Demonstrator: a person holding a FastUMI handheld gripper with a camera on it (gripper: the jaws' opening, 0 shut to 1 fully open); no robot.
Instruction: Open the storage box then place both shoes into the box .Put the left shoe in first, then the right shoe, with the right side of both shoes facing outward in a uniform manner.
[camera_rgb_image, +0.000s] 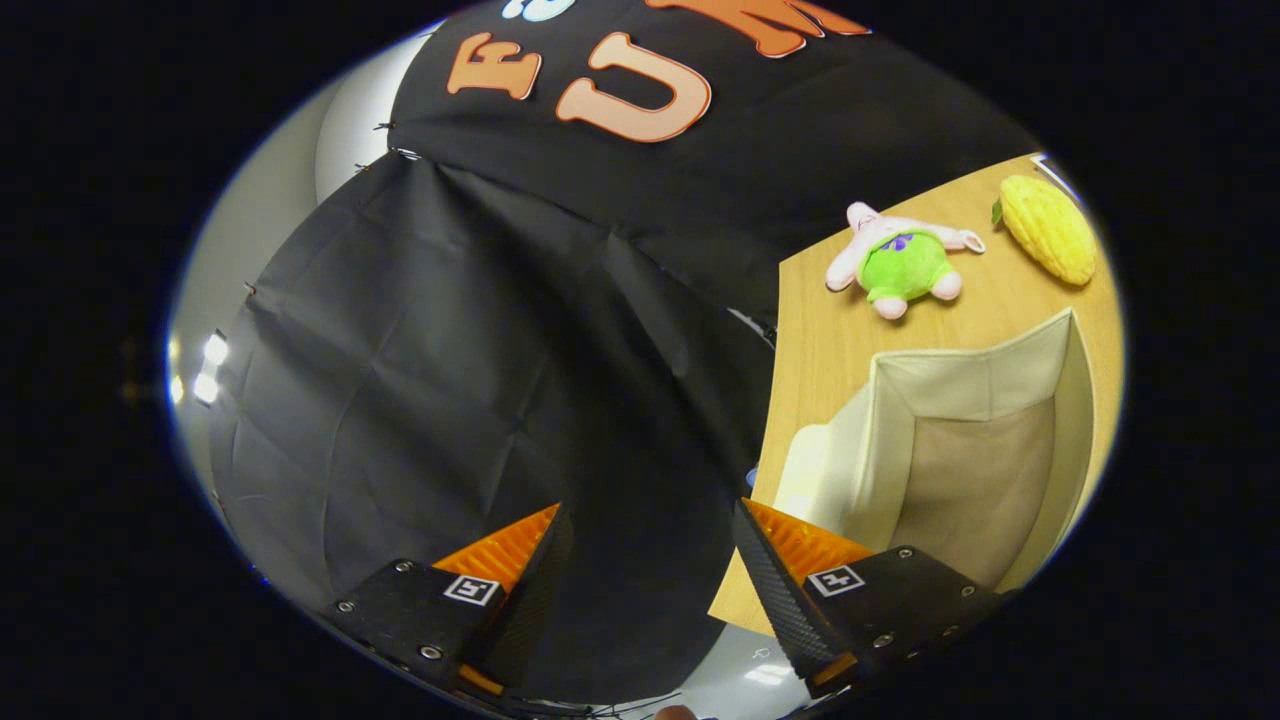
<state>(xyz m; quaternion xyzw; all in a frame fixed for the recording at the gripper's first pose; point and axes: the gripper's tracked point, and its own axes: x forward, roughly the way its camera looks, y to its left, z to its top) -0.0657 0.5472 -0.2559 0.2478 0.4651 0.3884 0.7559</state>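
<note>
My gripper (648, 528) stands open with nothing between its fingers, facing the black cloth wall. Off to the right of the fingers lies the wooden table (830, 340), seen tilted. On it stands the cream fabric storage box (955, 385), its top open and its beige inside bare. The box's near wall sits just beyond the right fingertip (790, 545).
Beyond the box on the table lie a pink and green plush toy (903, 262) and a yellow corn-shaped toy (1048, 228). The black cloth wall (480, 360) stretches ahead of the fingers. The table's edge runs just right of the gripper.
</note>
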